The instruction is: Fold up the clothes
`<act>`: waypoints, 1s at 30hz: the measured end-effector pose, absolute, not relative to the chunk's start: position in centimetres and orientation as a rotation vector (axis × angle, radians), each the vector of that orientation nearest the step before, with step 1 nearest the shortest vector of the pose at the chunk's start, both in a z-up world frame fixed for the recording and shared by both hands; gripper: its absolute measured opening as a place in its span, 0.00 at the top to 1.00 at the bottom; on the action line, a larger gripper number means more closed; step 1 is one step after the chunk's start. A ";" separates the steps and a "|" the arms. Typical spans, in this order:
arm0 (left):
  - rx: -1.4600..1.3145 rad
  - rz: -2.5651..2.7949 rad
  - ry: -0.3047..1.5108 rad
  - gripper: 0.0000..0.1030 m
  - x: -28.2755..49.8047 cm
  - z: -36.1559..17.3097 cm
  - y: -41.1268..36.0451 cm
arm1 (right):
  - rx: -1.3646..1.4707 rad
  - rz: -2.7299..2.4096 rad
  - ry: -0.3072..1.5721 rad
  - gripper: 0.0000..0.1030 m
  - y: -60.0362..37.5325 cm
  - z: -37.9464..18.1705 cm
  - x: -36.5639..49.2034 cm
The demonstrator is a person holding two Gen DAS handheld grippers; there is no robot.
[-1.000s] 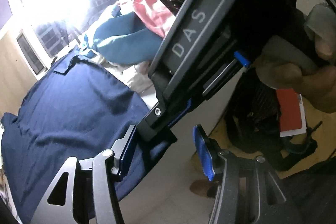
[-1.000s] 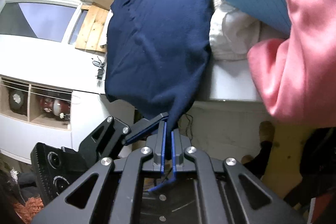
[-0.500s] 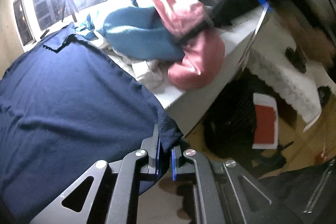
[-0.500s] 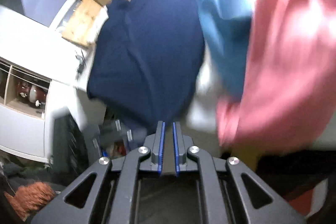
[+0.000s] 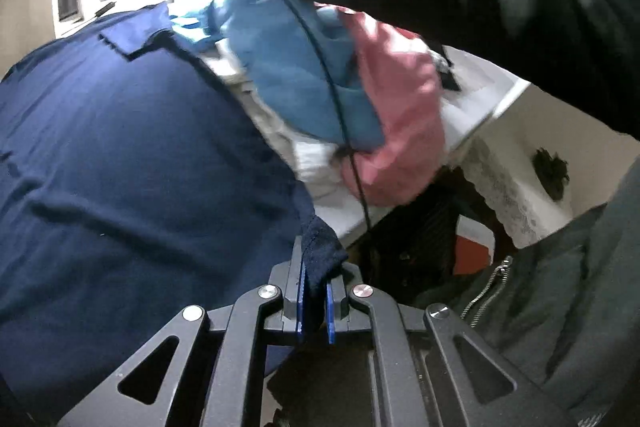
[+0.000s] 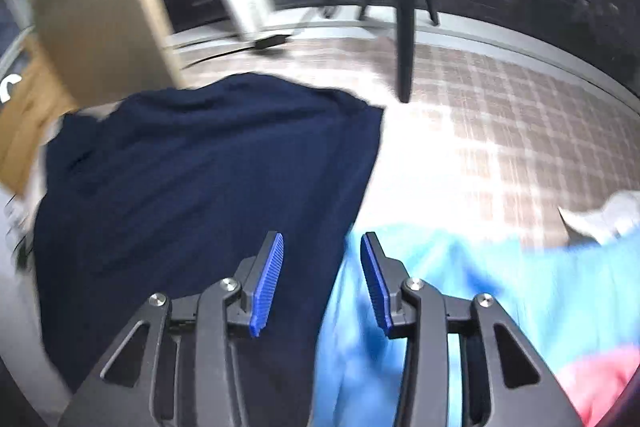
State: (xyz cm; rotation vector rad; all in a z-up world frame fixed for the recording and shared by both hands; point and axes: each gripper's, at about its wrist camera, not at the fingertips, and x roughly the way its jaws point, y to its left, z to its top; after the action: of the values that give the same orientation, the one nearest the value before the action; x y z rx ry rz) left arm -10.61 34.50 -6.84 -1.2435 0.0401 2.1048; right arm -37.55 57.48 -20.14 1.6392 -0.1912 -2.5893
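- My left gripper (image 5: 314,301) is clamped on a hem corner of the navy polo shirt (image 5: 120,155), low centre of the left wrist view; the shirt fills that frame's left half, collar upper left.
- My right gripper (image 6: 320,279) has its jaws apart, holding nothing, above the shirt's far edge, mid-frame in its own view.
- The blue garment (image 5: 296,79) and pink garment (image 5: 396,107) lie heaped just right of the shirt.
- Step, as I judge: securing a second corner.
- Next: lower the right gripper onto the navy edge only, avoiding the blue cloth; that view is blurred.

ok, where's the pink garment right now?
Left wrist view, right of centre: pink garment sits bunched on the white surface, against the teal garment.
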 end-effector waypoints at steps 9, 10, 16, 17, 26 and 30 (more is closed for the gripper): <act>-1.281 2.135 -0.128 0.94 -12.2 -7.1 32.4 | 1.704 -2.501 -0.137 0.95 55.9 -24.0 -42.9; -1.277 2.139 -0.152 0.94 -12.2 -7.0 31.9 | 1.695 -2.495 -0.150 0.95 55.8 -23.7 -43.0; -1.259 2.213 -0.371 0.94 -11.8 -6.4 26.7 | 1.582 -2.525 -0.139 0.97 53.9 -18.5 -42.8; -1.260 2.235 -0.412 0.94 -11.6 -6.3 25.5 | 1.560 -2.533 -0.135 0.97 53.3 -17.7 -42.9; -1.327 2.424 -0.767 0.94 -9.2 -9.0 14.9 | 1.507 -2.544 0.220 0.97 39.6 -15.6 -47.1; -1.367 2.457 -0.859 0.94 -8.5 -11.0 12.7 | 1.523 -2.528 0.365 0.97 34.1 -18.2 -48.6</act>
State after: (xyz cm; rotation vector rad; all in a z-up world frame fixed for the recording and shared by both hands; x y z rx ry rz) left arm -8.53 12.69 -11.02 -1.3667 -0.8594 2.4565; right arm -48.61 34.12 -18.19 1.5233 0.3648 -2.5281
